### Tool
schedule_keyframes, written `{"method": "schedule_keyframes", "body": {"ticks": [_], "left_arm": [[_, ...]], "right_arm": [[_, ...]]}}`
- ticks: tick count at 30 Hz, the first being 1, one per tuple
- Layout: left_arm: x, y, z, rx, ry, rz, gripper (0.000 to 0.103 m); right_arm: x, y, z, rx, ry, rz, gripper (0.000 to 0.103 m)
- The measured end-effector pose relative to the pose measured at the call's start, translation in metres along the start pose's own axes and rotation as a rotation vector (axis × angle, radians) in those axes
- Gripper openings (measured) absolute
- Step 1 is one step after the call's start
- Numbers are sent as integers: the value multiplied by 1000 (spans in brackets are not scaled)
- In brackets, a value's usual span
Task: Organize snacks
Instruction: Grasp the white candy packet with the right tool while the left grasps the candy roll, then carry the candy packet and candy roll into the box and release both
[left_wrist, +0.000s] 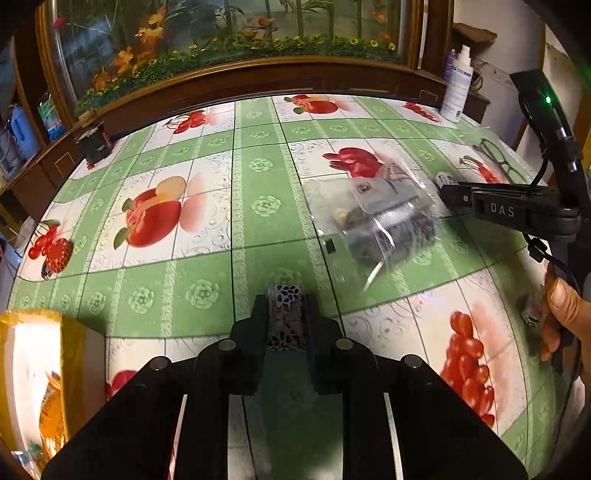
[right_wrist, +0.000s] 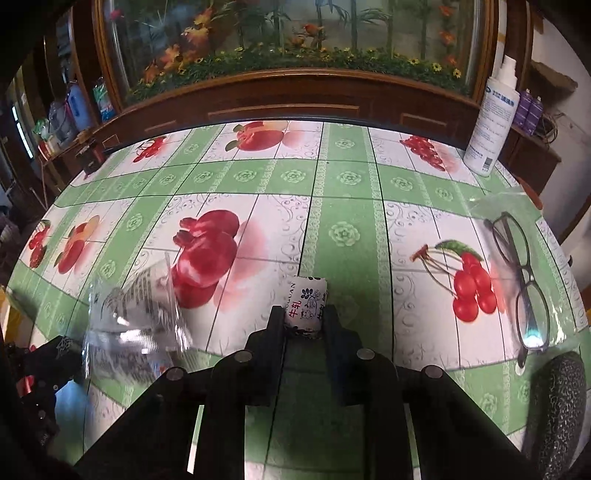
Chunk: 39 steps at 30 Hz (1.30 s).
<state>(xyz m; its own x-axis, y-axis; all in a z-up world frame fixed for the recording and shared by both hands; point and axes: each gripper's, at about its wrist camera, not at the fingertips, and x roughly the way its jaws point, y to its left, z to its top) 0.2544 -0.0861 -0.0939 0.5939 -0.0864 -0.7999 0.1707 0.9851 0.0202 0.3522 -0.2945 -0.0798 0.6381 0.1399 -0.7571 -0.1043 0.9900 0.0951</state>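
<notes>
Fruit-patterned green oilcloth covers the bench (left_wrist: 207, 221), which is backed by a dark wooden cabinet with a large aquarium (right_wrist: 295, 44). On it, a clear plastic bag (left_wrist: 384, 221) lies right of centre in the left wrist view; dark-wrapped snacks and a printed label can be made out inside it, though their number cannot be told. A yellow-edged package (left_wrist: 33, 373) sits at the near left edge. At the far right a white spray bottle (right_wrist: 491, 122) stands, and a pair of glasses (right_wrist: 521, 280) is laid on a clear sleeve.

A pick-up step appears to be in hand on both sides. The left hand-held gripper (left_wrist: 286, 314) is clamped on a small candy in a dark floral wrapper (left_wrist: 285, 295), just above the oilcloth. The right hand-held gripper (right_wrist: 305, 325) is closed on a white nougat candy with red and blue print (right_wrist: 306, 299).

Next, both candies would probably have to be lifted and carried to the bag, whose mouth must be found and held open, a fiddly matter with both grippers occupied.
</notes>
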Motion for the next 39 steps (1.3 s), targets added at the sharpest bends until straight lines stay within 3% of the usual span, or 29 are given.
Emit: {"method": "schedule_keyframes", "body": {"ticks": [4,15,21,26,39], "left_arm": [[-12,10,-14,-64,4,-44,16],[-86,18,-59,-155,-80,-76,16],[-126,20,-79,-188,-143,4,16],[-155,26,-91,-185,-190,91,16],[-189,57,-117,-234,-253,203,16]], "right_arm": [[-14,-5,-19,-9,-20,25,21],[-96,-17,-91,84,-120,244,21],[-154,9,-131,118,-196,410,21],[-185,44,-146,90,-234,507,21],[-204,123,-153,-37,-222,589,21]]}}
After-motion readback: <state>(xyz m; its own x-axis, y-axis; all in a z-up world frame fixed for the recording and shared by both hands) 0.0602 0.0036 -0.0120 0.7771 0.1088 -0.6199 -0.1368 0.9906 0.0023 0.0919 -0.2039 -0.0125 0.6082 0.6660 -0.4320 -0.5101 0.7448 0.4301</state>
